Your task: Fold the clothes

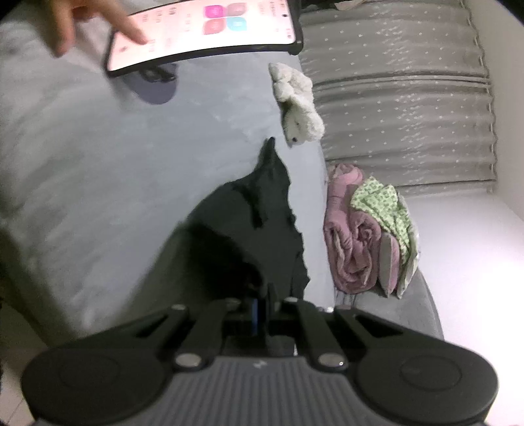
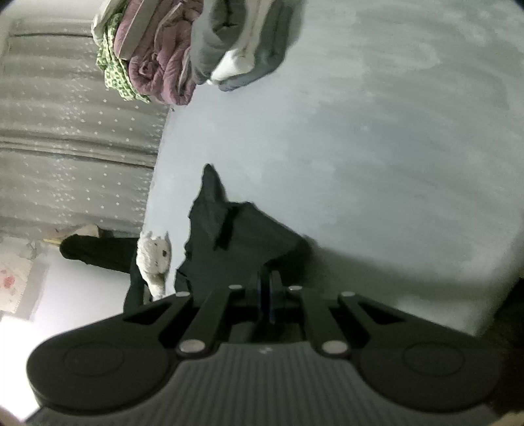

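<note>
A crumpled black soft-fabric garment [image 1: 249, 222] [image 2: 235, 242] lies on the pale grey, matte bed sheet [image 1: 114, 170] [image 2: 376, 164], its long axis running straight ahead of both grippers and tapering to a peak at the far end. The left gripper [image 1: 262, 304] has its fingers pressed together on the garment's near edge; the right gripper [image 2: 267, 295] likewise. Beyond the left fingers to the right sits a rolled mauve quilted blanket [image 1: 350, 236].

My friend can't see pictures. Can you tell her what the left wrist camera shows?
The left gripper, its fingers together, points at a crumpled black garment on a grey bed. A white plush toy and rolled pink blanket lie beyond; a hand taps a phone.
</note>
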`<state>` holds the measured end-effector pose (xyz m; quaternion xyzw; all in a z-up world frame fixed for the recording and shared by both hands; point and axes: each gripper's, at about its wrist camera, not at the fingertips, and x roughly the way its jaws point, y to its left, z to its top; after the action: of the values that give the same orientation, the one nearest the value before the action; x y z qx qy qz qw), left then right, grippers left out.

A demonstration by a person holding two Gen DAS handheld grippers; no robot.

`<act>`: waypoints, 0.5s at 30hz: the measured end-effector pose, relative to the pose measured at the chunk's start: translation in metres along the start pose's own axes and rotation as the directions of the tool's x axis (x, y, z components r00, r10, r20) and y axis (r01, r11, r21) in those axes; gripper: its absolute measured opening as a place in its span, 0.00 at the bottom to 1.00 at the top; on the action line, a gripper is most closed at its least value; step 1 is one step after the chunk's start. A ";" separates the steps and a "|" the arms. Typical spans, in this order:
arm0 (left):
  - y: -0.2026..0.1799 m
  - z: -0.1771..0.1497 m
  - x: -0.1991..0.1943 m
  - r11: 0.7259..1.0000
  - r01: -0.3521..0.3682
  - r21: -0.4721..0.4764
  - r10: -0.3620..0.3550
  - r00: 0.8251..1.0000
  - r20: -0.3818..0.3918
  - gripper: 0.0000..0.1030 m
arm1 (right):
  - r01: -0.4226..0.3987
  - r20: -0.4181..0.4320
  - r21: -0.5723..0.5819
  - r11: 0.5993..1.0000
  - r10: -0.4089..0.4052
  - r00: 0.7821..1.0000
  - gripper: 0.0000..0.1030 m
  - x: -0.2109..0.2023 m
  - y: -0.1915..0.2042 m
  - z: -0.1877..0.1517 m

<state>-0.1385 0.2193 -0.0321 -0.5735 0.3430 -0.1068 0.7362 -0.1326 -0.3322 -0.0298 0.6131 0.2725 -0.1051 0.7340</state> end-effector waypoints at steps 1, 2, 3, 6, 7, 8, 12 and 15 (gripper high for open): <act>-0.004 0.003 0.004 1.000 0.003 0.001 -0.003 1.000 0.002 0.04 | -0.007 0.001 0.007 1.000 0.007 1.000 0.06 0.005 0.004 0.003; -0.008 0.007 0.009 1.000 0.005 0.006 -0.005 1.000 0.003 0.04 | -0.014 0.003 0.013 1.000 0.014 1.000 0.06 0.009 0.008 0.006; -0.012 0.011 0.015 1.000 0.003 0.016 -0.003 1.000 0.006 0.04 | -0.017 0.007 0.017 1.000 0.017 1.000 0.06 0.014 0.011 0.009; -0.025 0.025 0.034 0.998 -0.015 0.055 0.013 1.000 0.020 0.04 | -0.021 0.019 0.034 0.999 0.020 1.000 0.06 0.030 0.021 0.017; -0.030 0.030 0.041 0.997 -0.022 0.069 0.021 0.999 0.025 0.04 | -0.022 0.021 0.042 0.999 0.021 1.000 0.06 0.036 0.023 0.020; -0.034 0.034 0.047 0.996 -0.030 0.082 0.028 0.999 0.030 0.04 | -0.023 0.021 0.049 0.999 0.022 1.000 0.06 0.042 0.025 0.023; -0.043 0.052 0.080 0.991 -0.077 0.114 0.073 0.997 0.039 0.04 | -0.014 0.027 0.077 0.997 0.012 1.000 0.06 0.066 0.028 0.034; -0.043 0.061 0.101 0.987 -0.105 0.120 0.101 0.994 0.040 0.04 | 0.000 0.030 0.092 0.996 -0.003 1.000 0.06 0.084 0.026 0.041</act>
<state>-0.0147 0.1970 -0.0248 -0.5108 0.3525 -0.0795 0.7801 -0.0387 -0.3508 -0.0481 0.6443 0.2569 -0.1270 0.7091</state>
